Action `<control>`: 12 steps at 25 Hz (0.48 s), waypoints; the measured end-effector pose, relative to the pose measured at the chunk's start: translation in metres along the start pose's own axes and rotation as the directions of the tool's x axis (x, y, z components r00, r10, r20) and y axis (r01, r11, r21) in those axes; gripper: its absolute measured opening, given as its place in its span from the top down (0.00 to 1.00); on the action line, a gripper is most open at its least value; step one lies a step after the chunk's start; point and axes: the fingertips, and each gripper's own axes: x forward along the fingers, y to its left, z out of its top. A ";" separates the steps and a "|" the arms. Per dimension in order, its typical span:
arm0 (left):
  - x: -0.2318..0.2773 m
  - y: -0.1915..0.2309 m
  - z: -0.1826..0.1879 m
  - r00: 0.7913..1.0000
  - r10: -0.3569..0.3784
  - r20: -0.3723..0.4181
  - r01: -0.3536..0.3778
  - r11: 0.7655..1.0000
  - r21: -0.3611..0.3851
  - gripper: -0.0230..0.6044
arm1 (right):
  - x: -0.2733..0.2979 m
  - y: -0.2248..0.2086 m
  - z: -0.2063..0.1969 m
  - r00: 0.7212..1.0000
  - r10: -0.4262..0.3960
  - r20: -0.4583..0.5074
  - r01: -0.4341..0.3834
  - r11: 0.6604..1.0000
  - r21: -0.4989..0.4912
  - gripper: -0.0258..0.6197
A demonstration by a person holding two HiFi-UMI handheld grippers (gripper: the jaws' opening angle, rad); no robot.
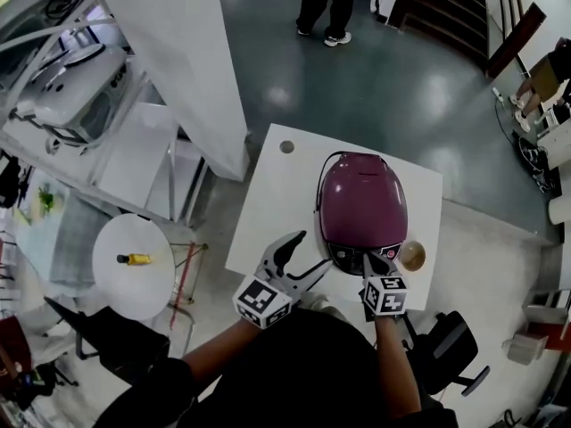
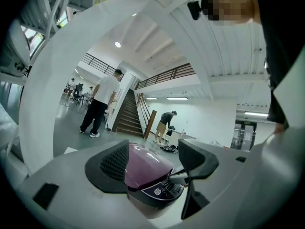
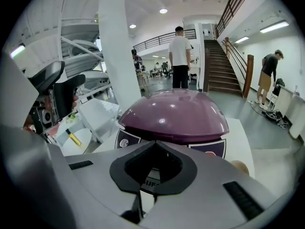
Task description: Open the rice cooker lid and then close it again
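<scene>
A purple rice cooker, lid down, sits on a white square table in a grey-floored hall with a white column and a staircase. Its front-panel lettering is too hidden to read. The right gripper, jaws together and empty, points at that panel; the left gripper is spread wide, holding nothing. A tan disc lies just beside the cooker, and a person stands well apart.
</scene>
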 end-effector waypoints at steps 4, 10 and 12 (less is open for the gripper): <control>-0.001 0.007 0.001 1.000 -0.009 0.003 0.009 1.000 0.010 0.48 | -0.001 -0.001 0.001 1.000 -0.029 0.006 0.029 1.000 -0.006 0.96; -0.007 0.022 -0.003 0.999 -0.034 -0.007 0.034 0.999 0.001 0.48 | 0.001 0.002 0.002 0.998 -0.057 0.005 0.057 0.998 0.008 0.96; -0.007 0.025 -0.003 0.999 -0.039 -0.010 0.039 0.999 -0.007 0.48 | 0.002 0.002 0.003 0.998 -0.066 0.007 0.066 0.998 0.017 0.96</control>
